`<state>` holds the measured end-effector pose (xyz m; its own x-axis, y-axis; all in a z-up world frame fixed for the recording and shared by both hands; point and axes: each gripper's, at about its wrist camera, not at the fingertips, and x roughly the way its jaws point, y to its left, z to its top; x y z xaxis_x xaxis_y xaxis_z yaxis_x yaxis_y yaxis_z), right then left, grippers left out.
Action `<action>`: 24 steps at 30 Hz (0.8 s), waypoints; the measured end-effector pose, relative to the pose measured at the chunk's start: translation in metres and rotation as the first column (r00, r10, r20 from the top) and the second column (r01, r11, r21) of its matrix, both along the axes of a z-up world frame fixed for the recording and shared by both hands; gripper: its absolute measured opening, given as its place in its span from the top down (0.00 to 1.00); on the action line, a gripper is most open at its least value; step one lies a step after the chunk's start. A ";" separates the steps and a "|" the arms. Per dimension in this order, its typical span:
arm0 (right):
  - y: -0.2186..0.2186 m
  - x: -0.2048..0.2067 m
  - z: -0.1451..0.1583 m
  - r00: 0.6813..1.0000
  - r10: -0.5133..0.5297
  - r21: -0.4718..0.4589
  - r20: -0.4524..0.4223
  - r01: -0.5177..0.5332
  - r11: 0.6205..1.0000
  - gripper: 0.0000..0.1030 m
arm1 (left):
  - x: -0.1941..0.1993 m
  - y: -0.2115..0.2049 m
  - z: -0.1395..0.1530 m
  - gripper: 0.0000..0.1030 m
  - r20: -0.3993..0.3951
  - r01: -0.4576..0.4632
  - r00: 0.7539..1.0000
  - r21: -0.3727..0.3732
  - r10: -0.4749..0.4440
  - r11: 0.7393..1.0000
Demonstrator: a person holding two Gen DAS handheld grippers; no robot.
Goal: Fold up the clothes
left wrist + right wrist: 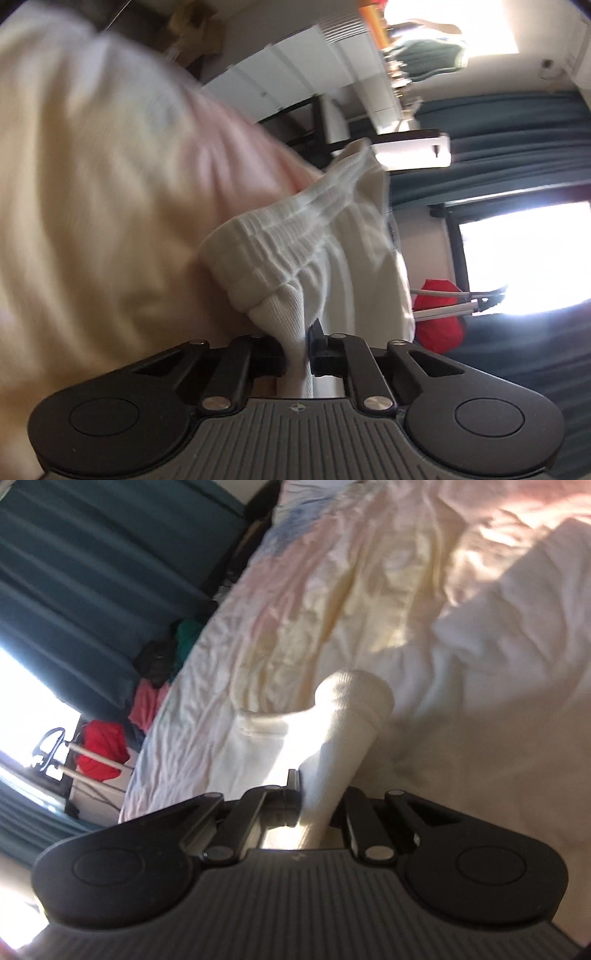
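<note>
A white ribbed sock hangs bunched in the left wrist view, its fabric pinched between the black pads of my left gripper, which is shut on it. In the right wrist view a white sock sticks out from my right gripper, also shut on the fabric; its rounded end lies over the bed sheet. Whether both grippers hold the same sock I cannot tell. The pale cream and pink bed sheet fills the left of the left wrist view, blurred.
Teal curtains and a bright window lie beyond the bed. A red garment hangs on a white rack, with a pile of dark, green and pink clothes at the bed's edge. White furniture stands farther off.
</note>
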<state>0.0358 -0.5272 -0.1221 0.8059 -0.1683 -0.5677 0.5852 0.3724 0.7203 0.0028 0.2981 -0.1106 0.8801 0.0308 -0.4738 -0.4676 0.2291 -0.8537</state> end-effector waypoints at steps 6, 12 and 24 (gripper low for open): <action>-0.001 -0.010 0.008 0.997 -0.069 -0.072 -0.022 0.067 0.995 0.94 | -0.037 0.042 0.073 0.94 0.032 -0.069 0.997 0.094 0.066 0.993; 0.011 -0.026 0.025 0.987 -0.145 -0.191 -0.069 0.129 0.973 0.94 | -0.057 0.066 0.099 0.95 -0.117 0.047 0.993 0.176 -0.027 0.983; 0.017 -0.004 0.010 0.938 -0.042 -0.239 -0.343 -0.043 0.970 0.83 | -0.040 0.029 0.089 0.48 -0.493 0.311 0.869 0.496 -0.032 0.811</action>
<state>0.0318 -0.5100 -0.1126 0.5690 -0.3329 -0.7519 0.7799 0.5086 0.3650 -0.0367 0.3268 -0.0217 0.5925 0.2739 -0.7575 -0.6635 0.6992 -0.2662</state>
